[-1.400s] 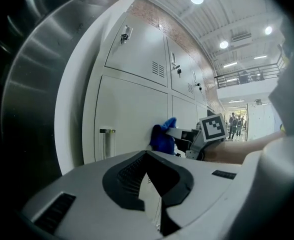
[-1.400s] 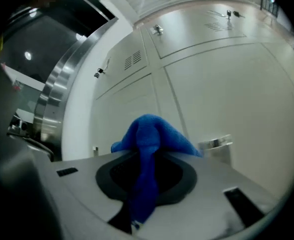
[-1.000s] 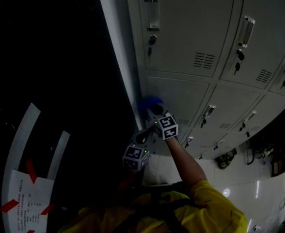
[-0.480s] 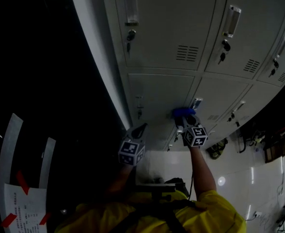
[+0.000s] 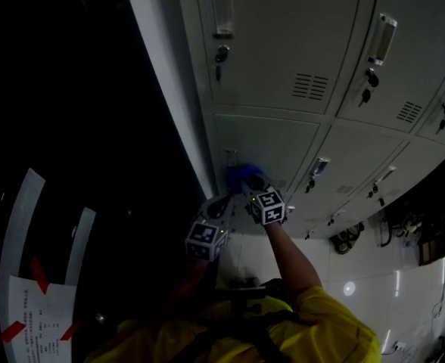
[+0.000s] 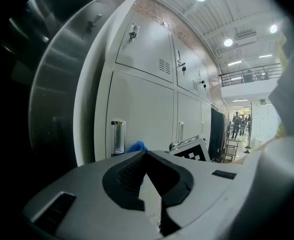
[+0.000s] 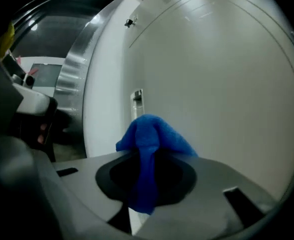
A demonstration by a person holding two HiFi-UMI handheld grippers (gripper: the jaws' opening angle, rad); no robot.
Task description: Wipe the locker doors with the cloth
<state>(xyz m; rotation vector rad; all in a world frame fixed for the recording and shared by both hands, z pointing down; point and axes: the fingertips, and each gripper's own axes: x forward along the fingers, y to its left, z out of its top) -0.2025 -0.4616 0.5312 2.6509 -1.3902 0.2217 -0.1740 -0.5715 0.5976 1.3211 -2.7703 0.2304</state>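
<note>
Cloth (image 7: 149,134) slid left along door (image 5: 266,146), pinched by right gripper (image 7: 145,176) fingers (image 7: 181,178); left gripper (image 6: 148,158) closed.

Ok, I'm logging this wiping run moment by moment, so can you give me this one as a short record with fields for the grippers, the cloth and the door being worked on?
right gripper: shut on the blue cloth
left gripper: shut, empty, beside the right gripper
cloth position: at the locker door, next to its handle; contact with the door not certain
door state: closed
upper door: closed, key in its lock
</note>
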